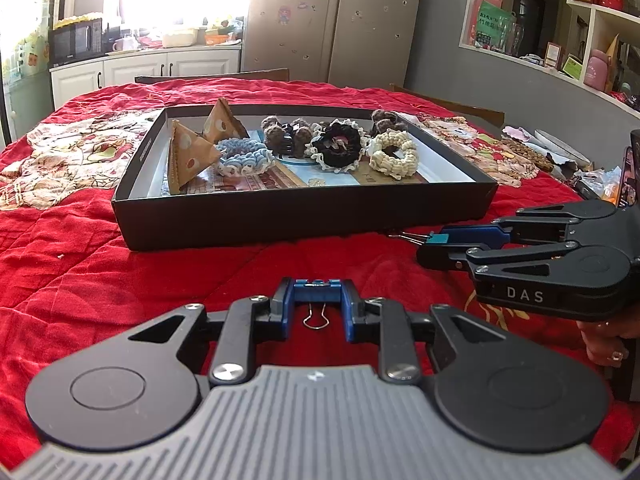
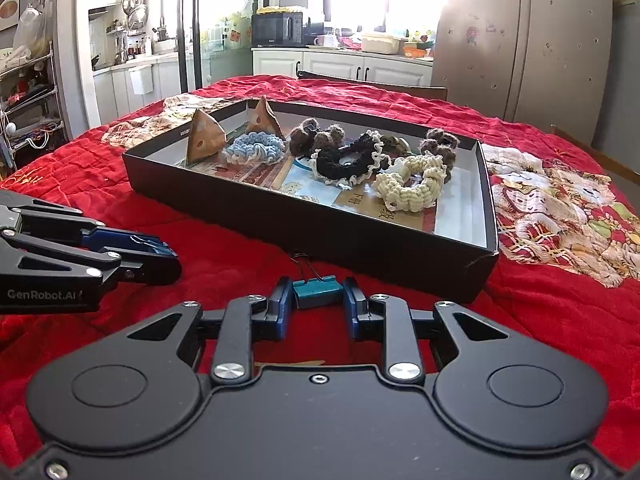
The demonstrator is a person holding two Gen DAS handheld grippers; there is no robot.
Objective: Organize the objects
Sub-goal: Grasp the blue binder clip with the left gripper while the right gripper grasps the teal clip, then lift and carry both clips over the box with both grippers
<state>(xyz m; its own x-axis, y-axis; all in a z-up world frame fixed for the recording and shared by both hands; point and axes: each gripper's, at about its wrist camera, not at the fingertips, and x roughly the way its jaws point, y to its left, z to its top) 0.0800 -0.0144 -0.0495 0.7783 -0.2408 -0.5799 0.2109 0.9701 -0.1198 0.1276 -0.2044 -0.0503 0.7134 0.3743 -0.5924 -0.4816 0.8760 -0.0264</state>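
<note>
The left gripper (image 1: 316, 285) clenches a blue metal binder clip (image 1: 316, 282), its wire handles hanging toward the camera above the red quilted cloth (image 1: 120, 264). The right gripper (image 2: 318, 295) grips a teal metal binder clip (image 2: 317, 290) just before the near wall of the shallow black cardboard tray (image 2: 360, 256), which holds 2 tan dotted triangular pouches (image 1: 188, 158) and crocheted hair scrunchies (image 1: 394, 154).

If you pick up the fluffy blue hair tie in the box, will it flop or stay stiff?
The blue scrunchie looks like soft crocheted yarn, so it would probably squash and droop. It seems light for its size. Lying flat and ruffled in the box, it likely won't roll.
</note>
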